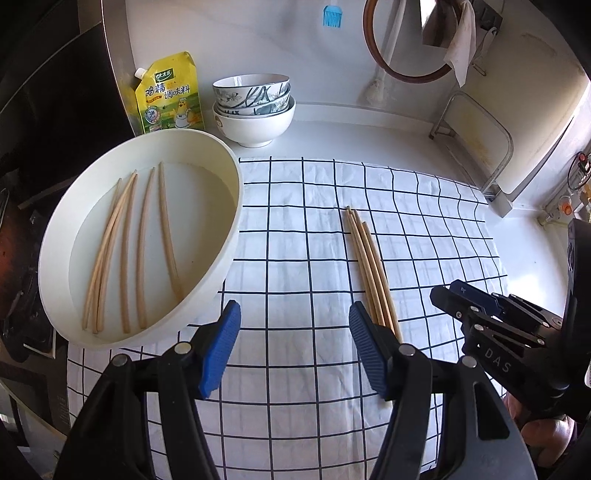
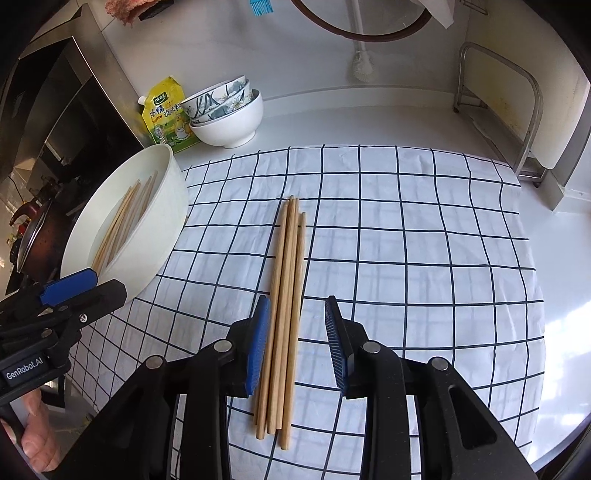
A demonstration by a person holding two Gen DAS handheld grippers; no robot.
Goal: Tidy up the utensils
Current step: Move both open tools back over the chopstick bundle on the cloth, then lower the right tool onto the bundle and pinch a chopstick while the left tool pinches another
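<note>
Right gripper (image 2: 297,343): jaws narrowly apart, straddling bundled chopsticks (image 2: 284,314) on checked cloth (image 2: 406,240), not pressing. Left gripper (image 1: 293,347): wide, empty, beside white basin (image 1: 229,236) with more chopsticks (image 1: 125,251). Risk: clamping only some sticks, scattering the rest.

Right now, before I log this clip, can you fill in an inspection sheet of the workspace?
Surface: white counter under a checked cloth.
Job's things: loose chopsticks in the white basin; chopstick bundle lying on the cloth.
Clutter: stacked bowls, yellow seasoning pouch, both behind the basin.
Grippers: left gripper open over bare cloth, empty; right gripper open, straddling the bundle, pads not pressing.
Cables: nothing seen on the cloth.
Surroundings: blue brush on the wall, metal rack at the right, stove area at the left.
</note>
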